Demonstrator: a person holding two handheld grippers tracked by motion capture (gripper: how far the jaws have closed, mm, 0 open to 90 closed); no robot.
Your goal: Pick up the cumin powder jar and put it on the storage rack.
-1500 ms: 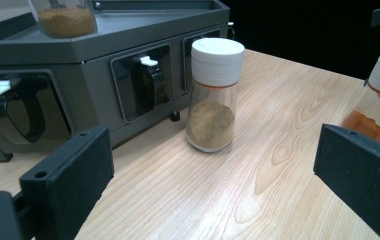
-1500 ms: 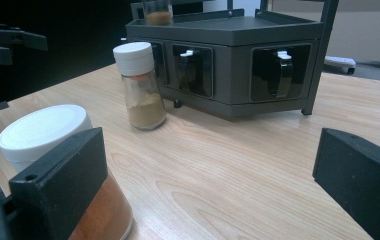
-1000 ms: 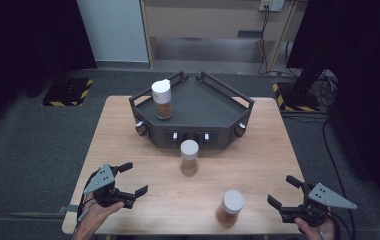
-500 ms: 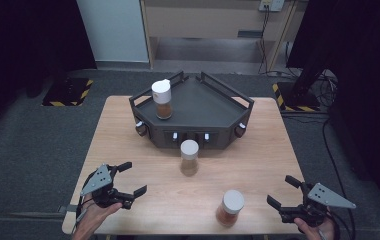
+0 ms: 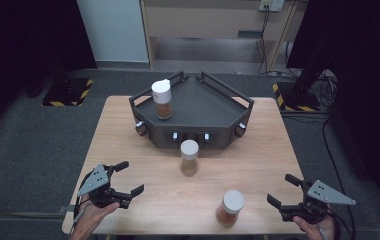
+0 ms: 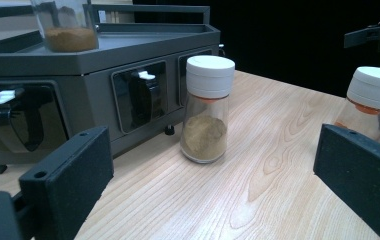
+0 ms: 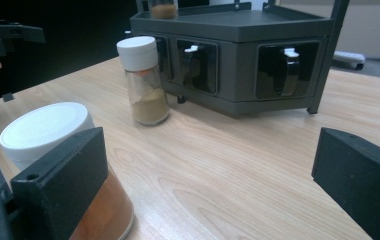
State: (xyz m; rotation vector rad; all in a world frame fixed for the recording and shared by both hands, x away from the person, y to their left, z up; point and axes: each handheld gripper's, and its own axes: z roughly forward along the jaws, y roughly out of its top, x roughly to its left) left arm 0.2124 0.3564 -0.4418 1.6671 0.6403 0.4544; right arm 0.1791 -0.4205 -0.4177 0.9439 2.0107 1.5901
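Note:
A dark grey angular rack [image 5: 213,107] [image 6: 128,55] [image 7: 238,30] stands at the table's far middle. One white-capped spice jar [image 5: 161,99] stands on its top. A second jar [image 5: 189,157] [image 6: 207,109] [image 7: 144,81] with tan powder stands on the table just in front of the rack. A third jar [image 5: 229,208] [image 6: 373,105] [image 7: 53,150] with orange-brown powder stands near the front edge. My left gripper [image 5: 125,177] [image 6: 213,185] is open at the front left. My right gripper [image 5: 283,190] [image 7: 213,180] is open at the front right, beside the third jar. Neither holds anything.
The rack's front face carries small windows with white-tipped levers [image 6: 145,90] [image 7: 285,67]. The wooden table [image 5: 258,160] has bare room on both sides of the jars. Dark floor and a striped mat [image 5: 68,92] lie beyond the table.

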